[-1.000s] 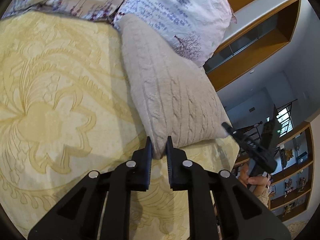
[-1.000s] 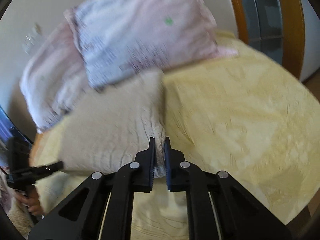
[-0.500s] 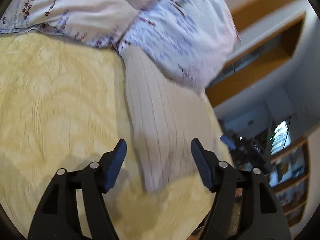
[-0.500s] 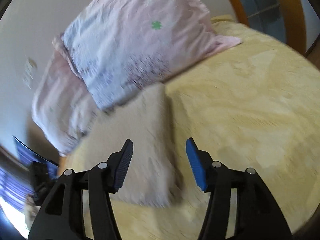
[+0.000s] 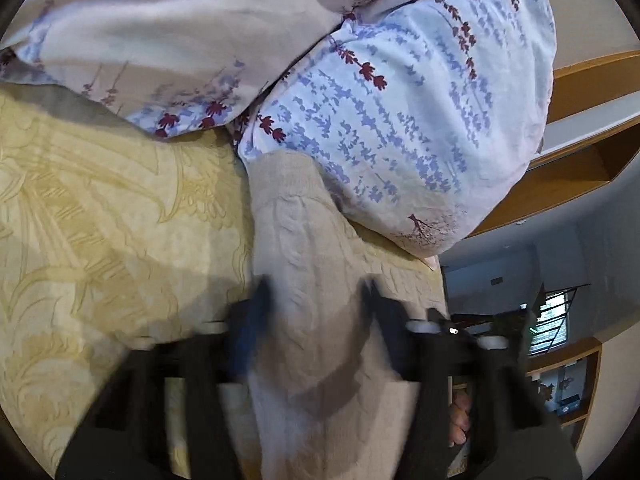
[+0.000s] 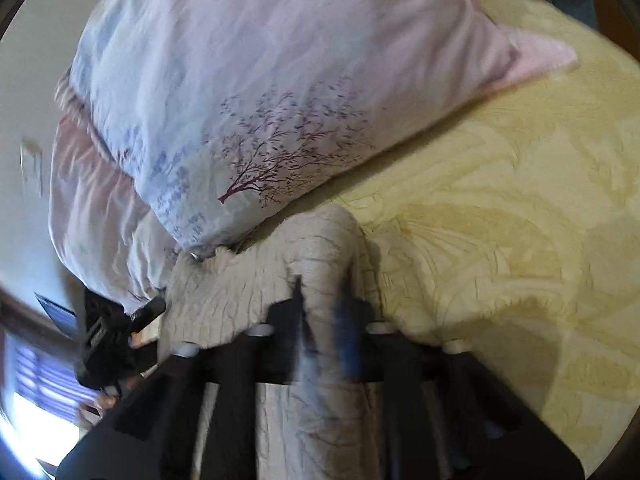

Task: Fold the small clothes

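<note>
I see the beige cable-knit garment (image 5: 316, 304) lying as a long narrow strip on the yellow patterned bedspread (image 5: 100, 240), its far end against the floral pillow (image 5: 400, 128). My left gripper (image 5: 318, 300) straddles it, spread; my right gripper (image 6: 322, 312) looks narrower, blurred. Lengthwise folding seems done; the crosswise fold remains.

— Beige cable-knit on the sweater (image 5: 320, 280); pale yellow with a tone-on-tone floral relief on the bedspread (image 5: 100, 240).
— Light blue and pink on the pillow (image 6: 280, 100), printed with a maroon tree, lavender sprigs, one green clover. Black with blue pads on the right gripper (image 6: 322, 316).
</note>
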### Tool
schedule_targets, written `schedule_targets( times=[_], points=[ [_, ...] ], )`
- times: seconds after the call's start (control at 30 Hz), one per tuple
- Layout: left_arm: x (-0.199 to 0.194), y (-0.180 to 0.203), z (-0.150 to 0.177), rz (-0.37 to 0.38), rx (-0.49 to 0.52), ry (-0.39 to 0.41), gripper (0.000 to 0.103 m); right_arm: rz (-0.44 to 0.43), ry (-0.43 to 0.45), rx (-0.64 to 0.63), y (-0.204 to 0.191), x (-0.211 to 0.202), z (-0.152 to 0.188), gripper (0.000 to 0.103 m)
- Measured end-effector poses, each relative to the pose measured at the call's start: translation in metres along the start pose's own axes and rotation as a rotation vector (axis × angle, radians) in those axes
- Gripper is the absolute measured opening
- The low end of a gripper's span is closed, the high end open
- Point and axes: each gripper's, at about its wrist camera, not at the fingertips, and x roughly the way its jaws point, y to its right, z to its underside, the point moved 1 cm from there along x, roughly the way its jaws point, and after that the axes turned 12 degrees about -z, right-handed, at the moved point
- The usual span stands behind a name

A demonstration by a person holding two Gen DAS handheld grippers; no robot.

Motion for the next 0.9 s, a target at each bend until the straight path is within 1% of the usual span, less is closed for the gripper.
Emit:
schedule_targets(
  times=[0.07,0.13,0.17,0.23,0.27,0.33,0.4,0.43,0.5,0.53,0.57,0.6,0.63,0.67,0.7,0.73,0.8,0.83,0.87,0.9],
  points=[
    [-0.001,0.002,-0.001,0.005,0.025,0.032,0.016,0.008,0.073,-0.086,-0.014,-0.014,-0.001,0.010],
    [-0.005,0.001,-0.001,-0.009,0.052,0.072,0.008,0.046,0.118,-0.132,-0.019,-0.022,-0.001,0.009],
    [-0.006,0.001,-0.002,-0.020,0.057,0.081,0.007,0.085,0.115,-0.138,-0.017,-0.020,-0.002,0.009],
    [-0.004,0.001,-0.001,-0.045,0.070,0.087,0.007,0.140,0.071,-0.117,-0.006,-0.009,-0.003,0.009],
    [-0.002,0.003,0.001,-0.069,0.085,0.091,0.007,0.190,0.038,-0.106,0.002,0.000,-0.002,0.009],
    [0.002,0.007,0.004,-0.107,0.115,0.108,0.007,0.253,0.007,-0.111,0.008,0.015,0.000,0.009],
    [0.007,0.012,0.006,-0.154,0.146,0.124,0.007,0.279,0.005,-0.120,0.005,0.019,-0.001,0.010],
    [0.011,0.016,0.003,-0.161,0.150,0.124,0.008,0.298,-0.006,-0.130,0.003,0.021,-0.002,0.010],
    [0.009,0.018,0.004,-0.151,0.142,0.127,0.011,0.300,-0.014,-0.132,-0.001,0.018,-0.003,0.011],
    [0.005,0.017,0.005,-0.140,0.130,0.125,0.017,0.284,-0.008,-0.121,-0.003,0.014,-0.003,0.014],
    [-0.002,0.015,0.007,-0.123,0.117,0.123,0.025,0.254,0.008,-0.098,-0.004,0.002,0.000,0.023],
    [-0.011,0.013,0.012,-0.112,0.112,0.125,0.030,0.240,0.015,-0.088,-0.007,-0.001,0.003,0.030],
    [-0.018,0.011,0.016,-0.102,0.113,0.128,0.044,0.222,0.024,-0.078,-0.008,-0.010,0.006,0.042],
    [-0.029,0.009,0.024,-0.094,0.121,0.134,0.053,0.199,0.033,-0.072,-0.008,-0.020,0.013,0.048],
    [-0.035,0.008,0.030,-0.088,0.130,0.135,0.056,0.176,0.032,-0.069,-0.007,-0.028,0.020,0.048],
    [-0.041,0.008,0.035,-0.078,0.141,0.133,0.062,0.166,0.028,-0.065,-0.007,-0.032,0.024,0.048],
    [-0.049,0.010,0.052,-0.055,0.165,0.108,0.068,0.130,0.010,-0.048,-0.004,-0.039,0.038,0.048],
    [-0.049,0.010,0.058,-0.045,0.171,0.095,0.069,0.120,0.002,-0.042,-0.002,-0.044,0.043,0.047],
    [-0.047,0.014,0.065,-0.029,0.177,0.076,0.070,0.121,-0.006,-0.049,-0.003,-0.045,0.050,0.039],
    [-0.047,0.015,0.069,-0.018,0.183,0.063,0.070,0.130,-0.008,-0.066,-0.003,-0.045,0.055,0.023]
  ],
)
